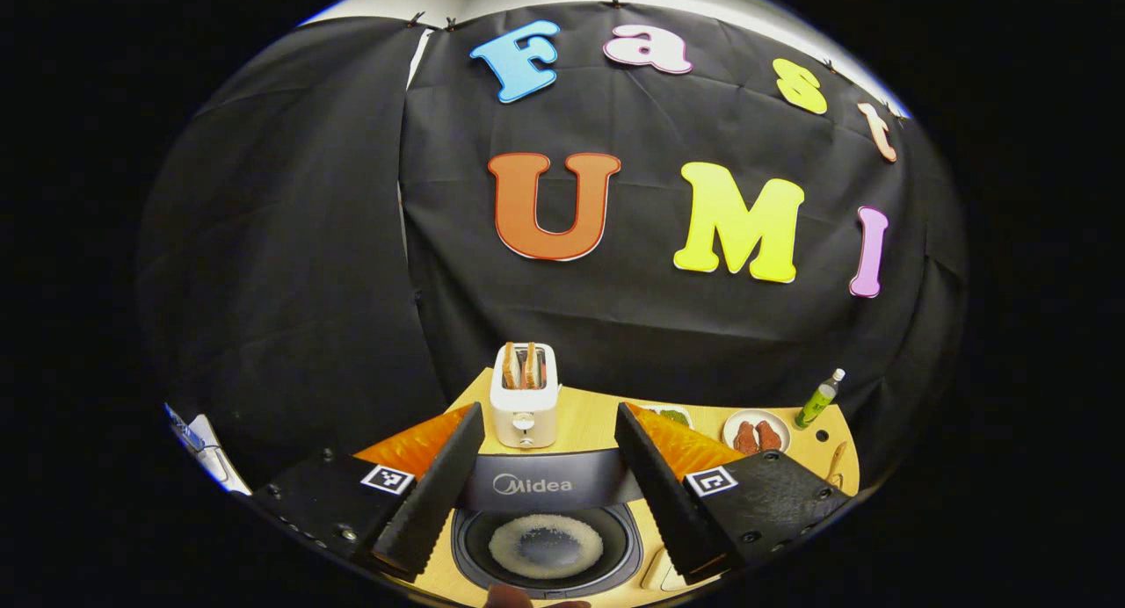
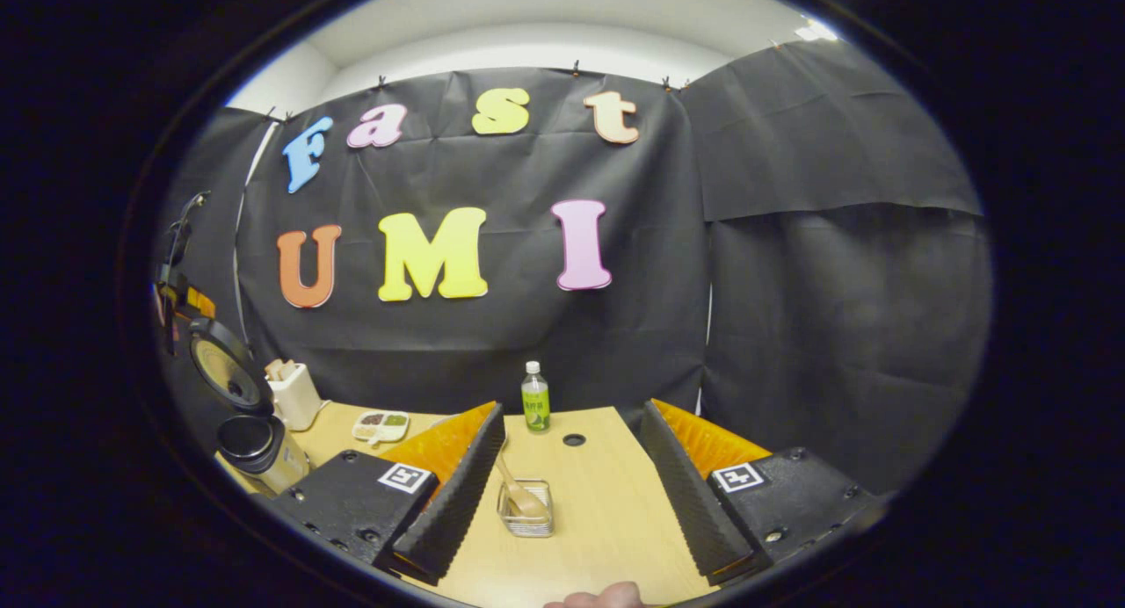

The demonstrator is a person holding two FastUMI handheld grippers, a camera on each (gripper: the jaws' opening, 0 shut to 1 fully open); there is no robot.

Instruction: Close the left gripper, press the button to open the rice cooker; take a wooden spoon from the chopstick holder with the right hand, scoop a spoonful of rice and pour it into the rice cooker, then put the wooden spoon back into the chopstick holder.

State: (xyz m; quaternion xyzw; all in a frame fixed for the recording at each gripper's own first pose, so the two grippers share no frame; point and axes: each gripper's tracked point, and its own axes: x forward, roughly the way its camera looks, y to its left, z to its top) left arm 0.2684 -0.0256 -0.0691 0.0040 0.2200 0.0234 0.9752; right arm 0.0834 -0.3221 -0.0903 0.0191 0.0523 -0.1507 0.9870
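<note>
Left gripper view: camera sits low and close over the open rice cooker (image 1: 545, 538), looking forward across the counter (image 1: 598, 419) at the toaster (image 1: 524, 395) and the booth wall; its own fingers (image 1: 435, 489) frame the bottom. Right gripper view: camera sits farther right, a bit higher, facing the same wall, with the chopstick holder (image 2: 526, 508) near and centred; the cooker lies far off at its left edge. Shared by both: the counter, cooker, toaster, green bottle (image 1: 819, 399) and the back wall.

Matt pale wood table (image 2: 606, 494), wire-mesh metal chopstick holder (image 2: 526, 520), wooden spoon (image 2: 520, 494), glossy rice cooker (image 1: 545, 485)
</note>
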